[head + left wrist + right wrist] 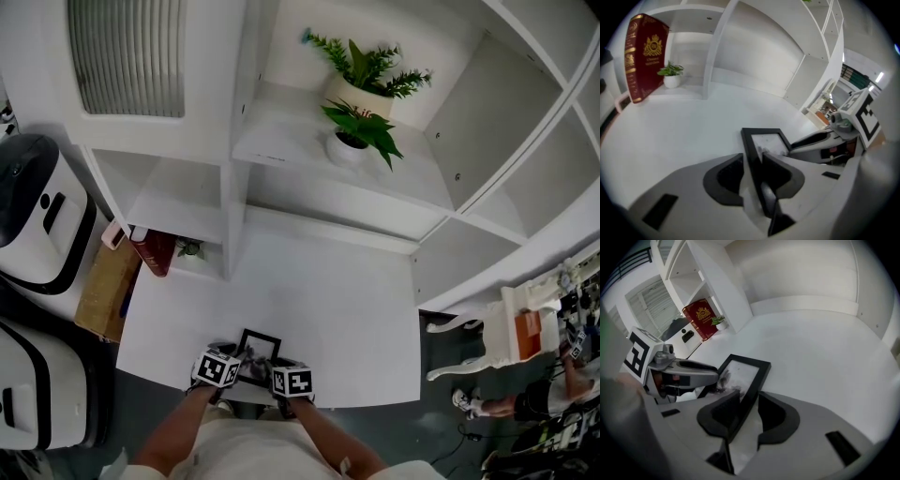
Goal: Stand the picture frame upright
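The black picture frame [261, 345] sits at the near edge of the white tabletop [319, 300], glass face up, its long axis running near to far and its far short edge pointing at the shelf unit. The left gripper [752, 165] has its jaws partly closed on the frame's left rail. The right gripper [748, 404] is closed likewise on the right rail. Whether the near end is lifted cannot be told.
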The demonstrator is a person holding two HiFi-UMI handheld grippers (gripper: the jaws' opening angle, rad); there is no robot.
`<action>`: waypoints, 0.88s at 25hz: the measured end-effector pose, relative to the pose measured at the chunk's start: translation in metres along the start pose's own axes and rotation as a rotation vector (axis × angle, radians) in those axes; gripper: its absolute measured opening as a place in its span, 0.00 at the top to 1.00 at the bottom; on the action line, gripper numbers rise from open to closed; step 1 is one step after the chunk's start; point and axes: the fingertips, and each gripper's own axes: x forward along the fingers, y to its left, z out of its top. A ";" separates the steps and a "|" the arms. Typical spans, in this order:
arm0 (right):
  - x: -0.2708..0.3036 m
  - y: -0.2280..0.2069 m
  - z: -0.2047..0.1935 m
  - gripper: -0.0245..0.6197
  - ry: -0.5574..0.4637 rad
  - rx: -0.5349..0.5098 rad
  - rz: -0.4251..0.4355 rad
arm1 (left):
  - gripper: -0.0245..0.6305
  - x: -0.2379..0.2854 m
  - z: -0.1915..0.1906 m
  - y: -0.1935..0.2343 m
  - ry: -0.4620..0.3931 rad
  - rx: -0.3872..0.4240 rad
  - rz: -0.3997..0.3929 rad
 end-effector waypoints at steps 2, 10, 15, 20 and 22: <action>0.001 0.004 -0.001 0.76 0.011 0.004 0.007 | 0.81 0.001 -0.002 -0.004 0.008 -0.017 -0.001; 0.000 0.004 0.000 0.78 0.008 0.022 0.039 | 0.82 -0.006 0.001 -0.004 -0.028 -0.052 0.027; -0.006 0.001 0.005 0.79 -0.020 0.023 0.051 | 0.82 -0.012 0.011 -0.010 -0.076 -0.016 0.052; -0.015 -0.003 0.015 0.80 -0.059 0.010 0.050 | 0.82 -0.018 0.019 -0.018 -0.134 -0.012 0.065; -0.019 -0.003 0.020 0.80 -0.088 0.009 0.054 | 0.82 -0.023 0.024 -0.021 -0.162 -0.007 0.075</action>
